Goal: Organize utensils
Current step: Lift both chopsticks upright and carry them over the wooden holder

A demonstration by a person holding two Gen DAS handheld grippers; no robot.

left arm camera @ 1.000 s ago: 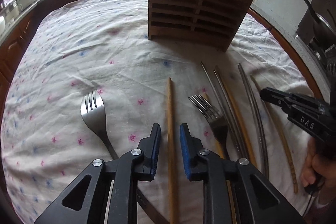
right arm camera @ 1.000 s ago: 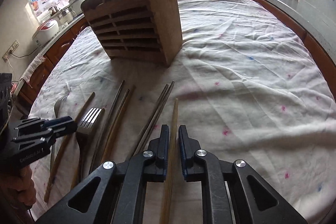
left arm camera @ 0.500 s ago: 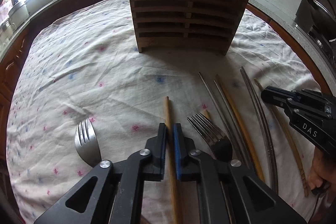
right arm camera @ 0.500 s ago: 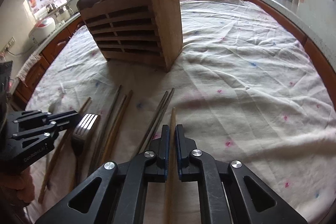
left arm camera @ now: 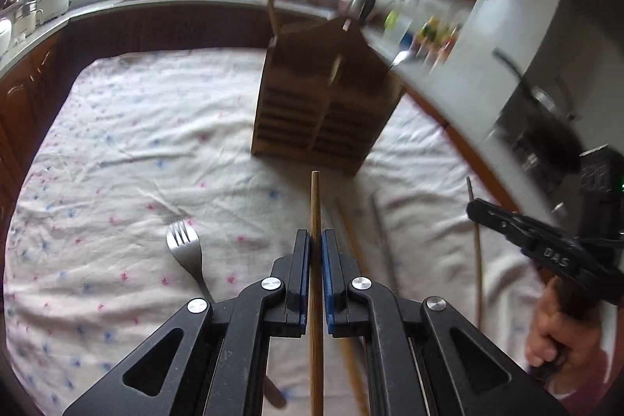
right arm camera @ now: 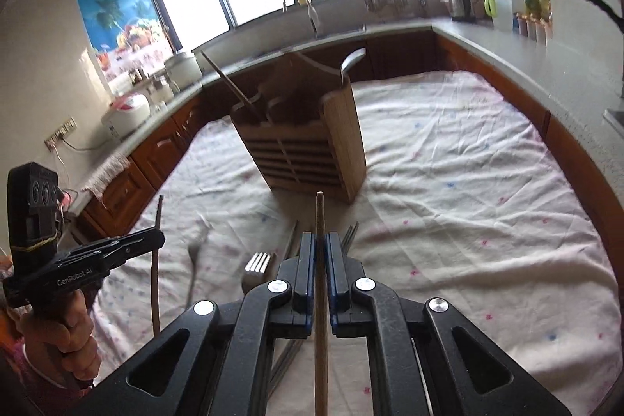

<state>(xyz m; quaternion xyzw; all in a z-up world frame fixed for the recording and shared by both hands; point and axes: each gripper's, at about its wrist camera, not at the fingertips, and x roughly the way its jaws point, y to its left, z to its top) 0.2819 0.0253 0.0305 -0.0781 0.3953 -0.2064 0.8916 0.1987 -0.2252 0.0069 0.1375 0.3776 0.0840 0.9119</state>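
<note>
Gripping one wooden chopstick (left arm camera: 315,205) between its blue-padded fingers, the left gripper (left arm camera: 316,244) holds it above the cloth-covered worktop (left arm camera: 117,127), tip aimed at the slatted wooden utensil holder (left arm camera: 323,112), with a fork (left arm camera: 186,248) lying on the cloth to its left. Clamped on a second wooden chopstick (right arm camera: 319,217), the right gripper (right arm camera: 319,248) likewise points at the holder, which stands upright with a spoon (right arm camera: 353,59) and a stick in it, while another fork (right arm camera: 255,266) and several metal chopsticks (right arm camera: 290,244) lie on the cloth below
</note>
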